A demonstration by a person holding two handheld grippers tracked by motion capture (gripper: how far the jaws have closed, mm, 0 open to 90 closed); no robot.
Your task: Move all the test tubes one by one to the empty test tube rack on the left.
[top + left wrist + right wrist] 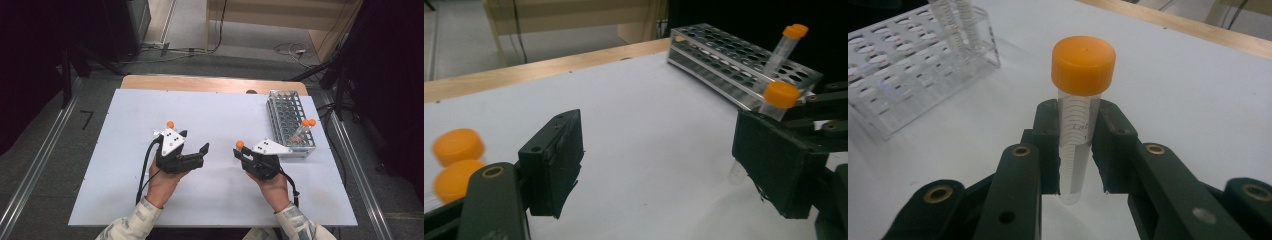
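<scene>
The right tongs [1075, 150] clamp an orange-capped tube [1079, 115] above the tabletop [215, 115]. The left tongs [659, 165] gape wide, holding nothing. A rack [285, 107] stands nearby.

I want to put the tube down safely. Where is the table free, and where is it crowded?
Free: the white table left of the left gripper, and the strip between both grippers and the far wooden edge. Crowded: beside the rack, close to the right gripper holding the tube.
</scene>
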